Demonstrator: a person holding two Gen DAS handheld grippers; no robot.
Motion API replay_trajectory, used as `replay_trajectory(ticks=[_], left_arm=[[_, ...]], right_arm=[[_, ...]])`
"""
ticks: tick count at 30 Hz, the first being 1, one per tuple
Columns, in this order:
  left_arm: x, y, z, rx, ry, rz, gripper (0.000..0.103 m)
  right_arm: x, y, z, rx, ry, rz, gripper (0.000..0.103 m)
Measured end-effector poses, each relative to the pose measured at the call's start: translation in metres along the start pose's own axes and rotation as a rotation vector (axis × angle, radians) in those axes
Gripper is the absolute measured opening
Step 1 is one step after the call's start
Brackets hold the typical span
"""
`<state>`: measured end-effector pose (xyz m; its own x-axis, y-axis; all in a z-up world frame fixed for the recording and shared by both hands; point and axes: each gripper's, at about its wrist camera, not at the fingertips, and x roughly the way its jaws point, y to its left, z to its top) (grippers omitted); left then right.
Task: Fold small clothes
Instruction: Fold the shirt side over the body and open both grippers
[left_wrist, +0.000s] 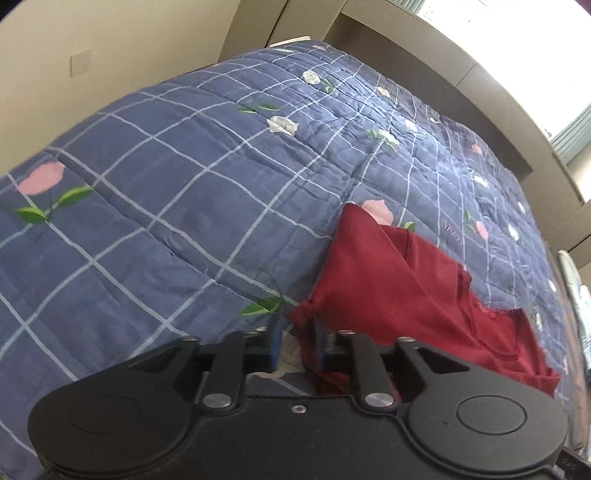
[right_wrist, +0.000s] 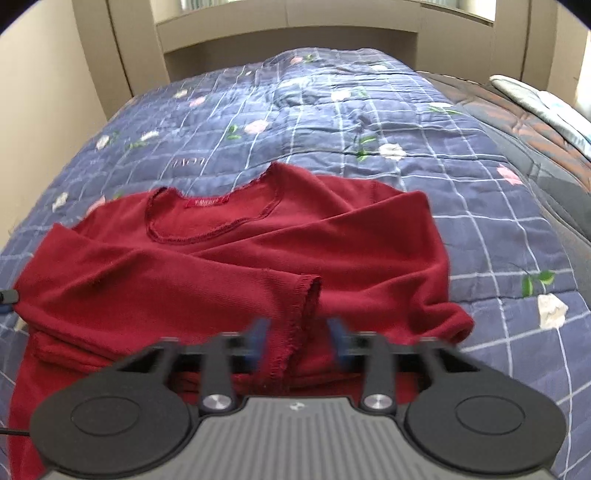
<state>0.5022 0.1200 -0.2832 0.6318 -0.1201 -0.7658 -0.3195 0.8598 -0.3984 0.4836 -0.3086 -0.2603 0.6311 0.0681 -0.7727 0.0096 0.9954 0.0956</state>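
Red top (right_wrist: 229, 258) on blue quilt (right_wrist: 369, 122)

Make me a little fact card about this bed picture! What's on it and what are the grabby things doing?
surface: blue checked quilt with flowers, on a bed
garment: red top, both sleeves folded across its front
neckline: faces the headboard
right gripper: jaws apart, a sleeve cuff between them, not pinched
left gripper: jaws slightly apart at the top's edge, grip unclear
fold stage: sleeves in, body not yet folded
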Motion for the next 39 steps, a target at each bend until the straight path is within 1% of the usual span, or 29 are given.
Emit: replay_trajectory(ticks=[1, 2, 3, 4, 5, 7, 8, 10, 11, 13, 16, 19, 20, 21, 23, 26, 28, 29, 30, 31, 33, 34, 37, 38, 39], left_arm=[[-0.002, 0.001, 0.000, 0.006, 0.003, 0.002, 0.035], [-0.004, 0.000, -0.001, 0.015, 0.006, 0.004, 0.038], [-0.007, 0.000, -0.001, 0.028, 0.007, 0.010, 0.045], [-0.010, -0.001, -0.003, 0.046, 0.008, 0.014, 0.053], [-0.014, -0.003, -0.005, 0.064, 0.008, 0.022, 0.057], [-0.022, -0.005, -0.012, 0.097, 0.005, 0.034, 0.070], [-0.025, -0.006, -0.016, 0.113, 0.005, 0.037, 0.072], [-0.032, -0.008, -0.026, 0.147, 0.007, 0.041, 0.083], [-0.036, -0.009, -0.033, 0.164, 0.009, 0.046, 0.086], [-0.041, -0.011, -0.045, 0.188, 0.015, 0.054, 0.090], [-0.046, -0.015, -0.062, 0.204, 0.039, 0.063, 0.096], [-0.052, -0.018, -0.074, 0.196, 0.062, 0.077, 0.098], [-0.054, -0.019, -0.078, 0.191, 0.066, 0.082, 0.098], [-0.057, -0.019, -0.081, 0.187, 0.069, 0.085, 0.099], [-0.062, -0.021, -0.086, 0.177, 0.073, 0.092, 0.099], [-0.069, -0.022, -0.092, 0.161, 0.086, 0.109, 0.099], [-0.071, -0.022, -0.095, 0.151, 0.101, 0.123, 0.099], [-0.073, -0.022, -0.096, 0.148, 0.107, 0.129, 0.099], [-0.074, -0.022, -0.097, 0.146, 0.110, 0.132, 0.099], [-0.075, -0.022, -0.097, 0.146, 0.108, 0.131, 0.099], [-0.078, -0.021, -0.098, 0.147, 0.104, 0.136, 0.099], [-0.078, -0.021, -0.099, 0.148, 0.104, 0.140, 0.099], [-0.079, -0.020, -0.101, 0.152, 0.108, 0.159, 0.099], [-0.080, -0.019, -0.101, 0.154, 0.112, 0.167, 0.099], [-0.081, -0.018, -0.101, 0.156, 0.115, 0.171, 0.099]], right_arm=[[-0.005, -0.004, -0.001, 0.008, -0.015, -0.007, 0.065], [-0.010, -0.008, -0.002, 0.017, -0.029, -0.013, 0.067], [-0.014, -0.013, -0.002, 0.029, -0.040, -0.021, 0.072], [-0.019, -0.018, -0.002, 0.045, -0.052, -0.034, 0.074], [-0.024, -0.025, -0.002, 0.063, -0.065, -0.057, 0.076], [-0.030, -0.037, -0.001, 0.089, -0.072, -0.115, 0.077], [-0.032, -0.043, -0.001, 0.095, -0.070, -0.157, 0.080], [-0.033, -0.055, -0.003, 0.071, -0.051, -0.253, 0.083], [-0.033, -0.059, -0.005, 0.051, -0.039, -0.290, 0.083], [-0.032, -0.066, -0.008, 0.001, -0.019, -0.326, 0.083], [-0.027, -0.069, -0.016, -0.117, 0.002, -0.380, 0.083], [-0.017, -0.065, -0.024, -0.238, 0.024, -0.390, 0.073], [-0.013, -0.062, -0.025, -0.267, 0.025, -0.382, 0.066], [-0.010, -0.060, -0.026, -0.295, 0.023, -0.366, 0.062], [-0.007, -0.057, -0.025, -0.335, -0.006, -0.330, 0.062], [-0.004, -0.053, -0.020, -0.360, -0.041, -0.266, 0.062], [-0.001, -0.047, -0.016, -0.409, -0.056, -0.250, 0.060], [0.001, -0.045, -0.015, -0.433, -0.051, -0.237, 0.043], [0.003, -0.045, -0.013, -0.440, -0.035, -0.209, 0.019], [0.005, -0.044, -0.011, -0.438, -0.019, -0.190, 0.014], [0.003, -0.042, -0.011, -0.442, -0.029, -0.199, 0.010], [0.001, -0.043, -0.011, -0.426, -0.031, -0.204, 0.010], [-0.006, -0.051, -0.013, -0.326, -0.029, -0.208, 0.008], [-0.008, -0.055, -0.015, -0.275, -0.024, -0.204, 0.005], [-0.011, -0.061, -0.017, -0.225, -0.016, -0.206, 0.004]])
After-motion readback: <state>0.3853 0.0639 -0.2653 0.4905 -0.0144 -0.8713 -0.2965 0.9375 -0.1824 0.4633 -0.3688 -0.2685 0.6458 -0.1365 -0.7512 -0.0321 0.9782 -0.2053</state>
